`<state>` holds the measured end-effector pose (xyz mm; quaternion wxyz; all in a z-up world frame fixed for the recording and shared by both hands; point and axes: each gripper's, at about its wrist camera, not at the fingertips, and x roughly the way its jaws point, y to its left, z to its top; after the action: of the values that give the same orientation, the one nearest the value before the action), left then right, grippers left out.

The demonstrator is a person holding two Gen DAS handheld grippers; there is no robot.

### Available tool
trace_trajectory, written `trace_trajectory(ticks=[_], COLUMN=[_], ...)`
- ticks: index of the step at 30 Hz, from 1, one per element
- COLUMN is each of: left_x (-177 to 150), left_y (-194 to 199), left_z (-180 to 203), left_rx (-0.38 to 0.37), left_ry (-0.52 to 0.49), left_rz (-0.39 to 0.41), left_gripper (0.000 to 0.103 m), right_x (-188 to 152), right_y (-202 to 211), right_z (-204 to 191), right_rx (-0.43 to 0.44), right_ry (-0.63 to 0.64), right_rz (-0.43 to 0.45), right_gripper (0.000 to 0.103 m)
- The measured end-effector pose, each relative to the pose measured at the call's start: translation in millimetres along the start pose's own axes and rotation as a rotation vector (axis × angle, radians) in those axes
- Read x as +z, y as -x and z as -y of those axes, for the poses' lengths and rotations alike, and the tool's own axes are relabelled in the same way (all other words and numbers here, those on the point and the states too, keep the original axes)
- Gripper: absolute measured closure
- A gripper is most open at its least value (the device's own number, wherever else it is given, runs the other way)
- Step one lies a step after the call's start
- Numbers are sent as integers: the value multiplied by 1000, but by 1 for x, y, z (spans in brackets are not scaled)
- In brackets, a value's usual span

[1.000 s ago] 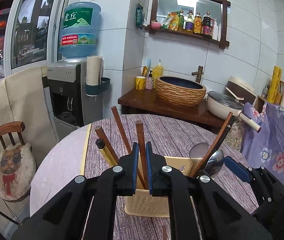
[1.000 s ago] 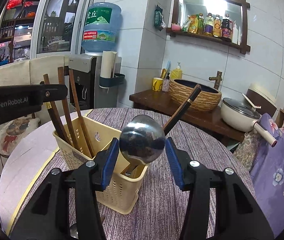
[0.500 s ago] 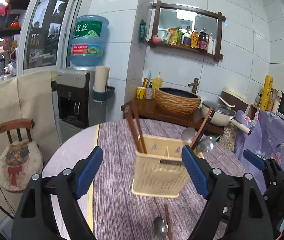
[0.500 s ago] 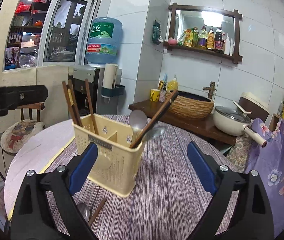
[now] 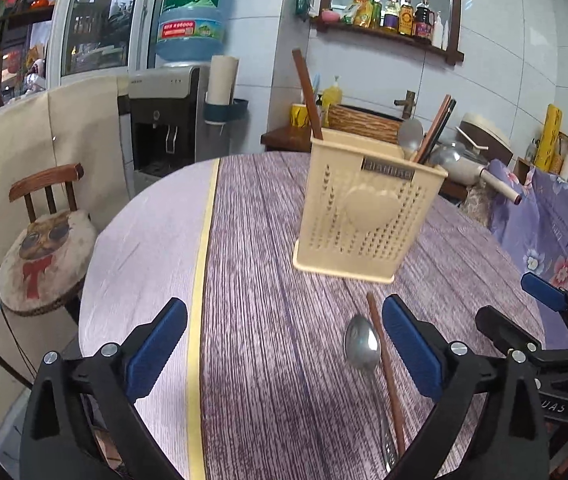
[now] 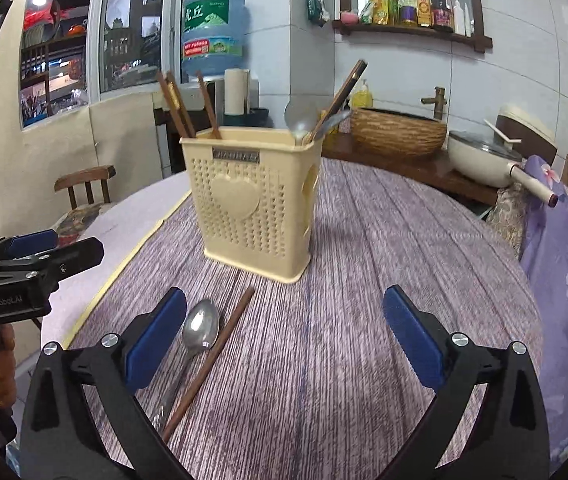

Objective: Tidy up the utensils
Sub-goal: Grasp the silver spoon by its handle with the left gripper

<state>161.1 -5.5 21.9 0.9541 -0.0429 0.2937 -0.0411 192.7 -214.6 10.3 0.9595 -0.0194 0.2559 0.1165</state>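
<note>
1. Left tool (image 5: 284, 340) hangs spread wide over the table (image 5: 263, 240), blue pads far apart, nothing between them.
2. Right tool (image 6: 284, 328) is just as wide open and empty too.
3. Landmark: the cream plastic utensil basket (image 6: 255, 200), perforated walls, a raised heart on its front, standing upright on the purple wood-grain table.
4. Inside the basket, dark wooden chopsticks (image 6: 175, 104) lean out of its left side; a shiny metal spoon bowl (image 6: 298, 118) and another dark stick (image 6: 340, 96) poke from its right side.
5. In front of the basket, flat on the table: a steel spoon (image 6: 199, 328), bowl pointing toward the basket.
6. Just beside that spoon, on its right, a single brown wooden chopstick (image 6: 211, 356) lies loose, its far tip near the basket's base.
</note>
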Motion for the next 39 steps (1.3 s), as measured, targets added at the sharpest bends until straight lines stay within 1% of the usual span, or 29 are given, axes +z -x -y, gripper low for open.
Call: trace_trajectory(ticks=[2, 5, 7, 9, 12, 15, 17, 18, 20, 23, 27, 28, 31, 33, 34, 36, 38, 39], left_x=[-7, -16, -21, -24, -28, -32, -35, -36, -41, -47, -51, -52, -55, -57, -58, -58, -58, -57], left_y=[2, 4, 2, -2, -10, -19, -25, -28, -35, -40, -47, -49, -52, -55, -56, -54, -54, -54], left_z=[0, 4, 6, 9, 13, 21, 27, 30, 38, 47, 55, 57, 64, 68, 70, 72, 74, 74], left_rx=[14, 23, 14, 6, -23, -18, -17, -16, -7, -14, -40, -38, -35, -29, -32, -27, -20, -11], left_ry=[-12, -42, -57, -66, -70, -93, -109, -119, -156, -191, -192, -199, -221, -237, -240, -237, -242, -241], left_rz=[9, 17, 5, -21, -75, -108, -135, -147, -178, -214, -259, -266, -288, -305, -308, -307, -306, -304], left_gripper=[6, 6, 6, 6, 6, 6, 15, 17, 26, 31, 40, 44, 49, 55, 60, 65, 75, 78], right_x=[-9, -19, -24, -29, -36, -41, -44, -44, -48, -49, -52, -52, -52, -52, -52, -52, -52, -52], right_y=[0, 1, 0, -1, 2, 4, 4, 5, 6, 8, 7, 7, 6, 5, 5, 5, 3, 3], right_z=[-1, 1, 4, 9, 15, 19, 22, 24, 30, 34, 39, 40, 40, 41, 42, 43, 42, 41], right_rx=[14, -9, -4, -20, -5, -26, -43, -47, -40, -50, -56, -53, -55, -58, -54, -55, -60, -60], right_ry=[7, -5, -32, -57, -81, -80, -83, -89, -111, -118, -135, -139, -144, -147, -152, -162, -166, -168], right_rz=[4, 7, -18, -46, -39, -42, -56, -60, -66, -70, -81, -81, -85, -94, -94, -96, -105, -109], right_gripper=[6, 6, 6, 6, 6, 6, 6, 6, 6, 6, 6, 6, 6, 6, 6, 6, 6, 6])
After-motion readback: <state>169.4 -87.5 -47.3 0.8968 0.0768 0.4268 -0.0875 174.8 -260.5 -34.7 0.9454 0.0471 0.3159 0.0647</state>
